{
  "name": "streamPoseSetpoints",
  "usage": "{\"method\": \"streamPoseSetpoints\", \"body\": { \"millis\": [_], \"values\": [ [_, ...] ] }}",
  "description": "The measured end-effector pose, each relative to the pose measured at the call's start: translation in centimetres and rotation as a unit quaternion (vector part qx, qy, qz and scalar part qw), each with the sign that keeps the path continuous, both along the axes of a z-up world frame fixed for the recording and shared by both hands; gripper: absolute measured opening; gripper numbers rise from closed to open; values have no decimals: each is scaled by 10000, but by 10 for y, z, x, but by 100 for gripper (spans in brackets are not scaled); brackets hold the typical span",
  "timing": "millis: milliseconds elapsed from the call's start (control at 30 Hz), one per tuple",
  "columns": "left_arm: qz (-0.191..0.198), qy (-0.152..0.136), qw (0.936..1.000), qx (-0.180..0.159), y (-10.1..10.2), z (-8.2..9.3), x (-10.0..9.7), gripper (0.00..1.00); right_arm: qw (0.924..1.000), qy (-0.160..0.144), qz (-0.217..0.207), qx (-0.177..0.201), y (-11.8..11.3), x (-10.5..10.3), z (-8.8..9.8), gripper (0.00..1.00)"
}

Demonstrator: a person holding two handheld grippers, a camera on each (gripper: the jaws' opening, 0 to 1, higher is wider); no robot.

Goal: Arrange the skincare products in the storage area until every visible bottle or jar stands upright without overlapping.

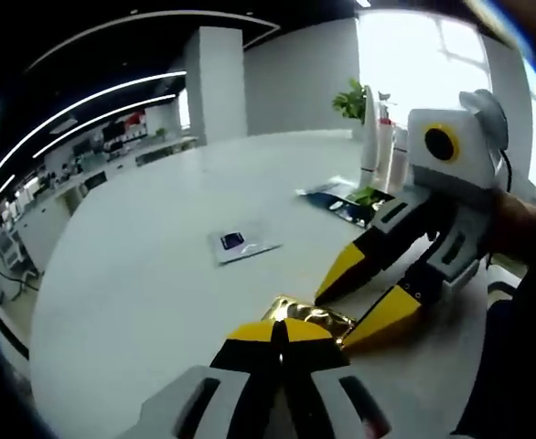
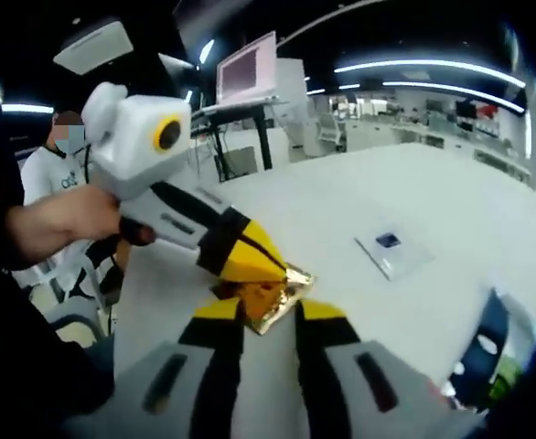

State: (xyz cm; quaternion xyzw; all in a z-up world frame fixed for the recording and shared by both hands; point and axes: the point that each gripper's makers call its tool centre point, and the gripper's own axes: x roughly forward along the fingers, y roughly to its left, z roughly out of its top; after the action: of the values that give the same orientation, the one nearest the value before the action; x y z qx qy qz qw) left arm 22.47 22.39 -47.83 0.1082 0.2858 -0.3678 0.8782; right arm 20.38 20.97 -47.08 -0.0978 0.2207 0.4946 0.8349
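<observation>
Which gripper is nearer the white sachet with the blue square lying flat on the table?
Neither clearly. The left gripper and right gripper both meet at the gold packet, apart from the white sachet, which lies farther out on the table.

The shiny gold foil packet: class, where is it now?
The shiny gold foil packet lies on the white table, pinched by the left gripper, before the right gripper.
</observation>
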Motion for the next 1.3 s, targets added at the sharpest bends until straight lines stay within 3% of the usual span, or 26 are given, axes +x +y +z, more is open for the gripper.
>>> {"method": "streamPoseSetpoints", "body": {
  "millis": [333, 1300],
  "values": [
    [23, 27, 10000, -40, 0, 0, -1, 0, 9992, -285, 149, -247, 2, -4, -2, 29],
    [190, 17, 9997, -169, 4, 0, -1, 0, 9984, -425, 29, -369, 11, -1, -3, 24]
  ]
}}
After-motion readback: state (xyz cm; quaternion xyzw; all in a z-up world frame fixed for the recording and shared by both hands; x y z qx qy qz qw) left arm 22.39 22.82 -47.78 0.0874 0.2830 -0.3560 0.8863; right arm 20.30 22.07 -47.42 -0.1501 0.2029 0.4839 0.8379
